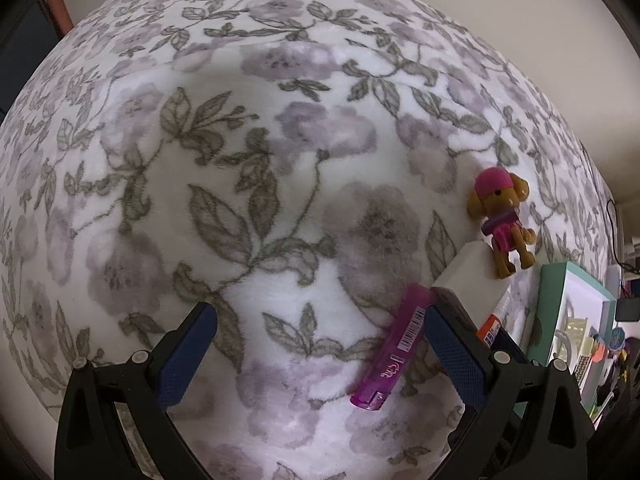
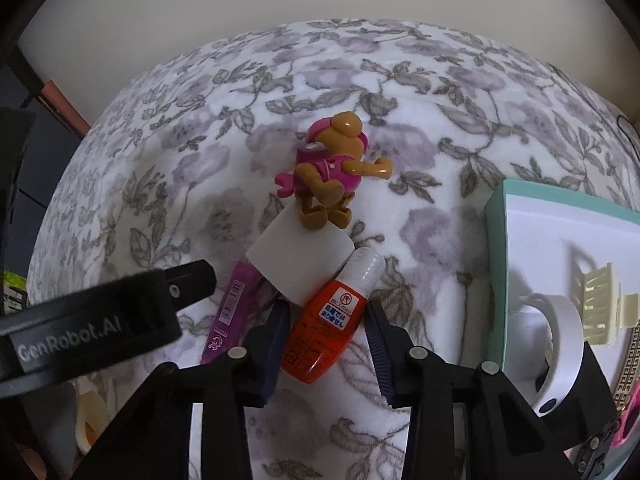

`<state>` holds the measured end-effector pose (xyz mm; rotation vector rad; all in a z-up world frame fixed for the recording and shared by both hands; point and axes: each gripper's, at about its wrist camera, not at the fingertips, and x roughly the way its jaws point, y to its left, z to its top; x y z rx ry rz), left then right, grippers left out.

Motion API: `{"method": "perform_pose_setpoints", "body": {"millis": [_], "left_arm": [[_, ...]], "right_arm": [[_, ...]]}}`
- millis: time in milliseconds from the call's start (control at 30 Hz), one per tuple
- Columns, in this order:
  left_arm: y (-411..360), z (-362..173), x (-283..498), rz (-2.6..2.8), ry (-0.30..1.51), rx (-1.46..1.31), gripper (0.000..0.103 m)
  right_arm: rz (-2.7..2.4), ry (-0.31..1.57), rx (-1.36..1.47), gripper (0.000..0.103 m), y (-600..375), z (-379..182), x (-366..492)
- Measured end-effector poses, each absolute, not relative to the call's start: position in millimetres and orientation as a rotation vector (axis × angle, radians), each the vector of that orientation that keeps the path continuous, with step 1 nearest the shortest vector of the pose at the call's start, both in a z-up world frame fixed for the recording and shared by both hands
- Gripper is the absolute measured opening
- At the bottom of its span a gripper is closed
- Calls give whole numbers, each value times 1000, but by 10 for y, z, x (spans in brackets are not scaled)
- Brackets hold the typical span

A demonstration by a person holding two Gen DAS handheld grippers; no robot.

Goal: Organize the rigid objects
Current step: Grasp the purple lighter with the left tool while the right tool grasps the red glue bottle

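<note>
I am working my right gripper (image 2: 326, 344) down over the orange glue bottle (image 2: 328, 324); its jaws are standing apart, one either side of the bottle's body, and I judge they are not yet squeezing it. The bottle is lying tilted on the floral blanket (image 2: 420, 120), white cap pointing far and to the right, the cap tucked against the near edge of the white block (image 2: 300, 260). The toy dog (image 2: 332, 168) is lying on its side at the block's far edge, feet touching it; the purple lighter (image 2: 228, 312) is lying just left of the bottle, partly under the block.

My left gripper (image 1: 320, 344) is hovering over the blanket, jaws spread wide, holding nothing; in its view the purple lighter (image 1: 394, 344) is sitting just inside the right finger (image 1: 452, 352).

To do this well, I am thinking: centre the pads on the widest part of the orange body, not the cap; close gently, since the plastic is smooth and rounded and could squirt out; lift straight up so the block and dog are not dragged along. The teal box (image 2: 496, 248) is waiting to the right, already holding a white cup (image 2: 560, 344) and a pale hair clip (image 2: 604, 304); that looks like the destination.
</note>
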<state>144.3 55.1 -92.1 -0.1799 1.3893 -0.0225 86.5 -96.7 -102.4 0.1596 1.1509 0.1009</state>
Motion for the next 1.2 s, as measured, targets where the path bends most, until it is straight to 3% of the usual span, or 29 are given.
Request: {"method": "perform_pose_setpoints", "body": {"millis": [600, 867, 933, 1000, 1200], "left_arm": [[135, -1051, 1344, -104, 1432, -43, 102], [-195, -1135, 1255, -114, 1419, 61, 75], [-261, -1114, 1233, -126, 1407, 74, 60], [-315, -1070, 1186, -140, 1402, 81, 52], [-487, -1069, 1119, -169, 1389, 109, 40]], "right_arm": [[87, 1217, 132, 41, -1137, -1013, 675], [74, 1239, 137, 40, -1193, -1023, 637], [70, 1248, 133, 38, -1207, -1034, 622], [71, 1247, 126, 38, -1220, -1027, 601], [68, 1244, 111, 37, -1248, -1018, 559]]}}
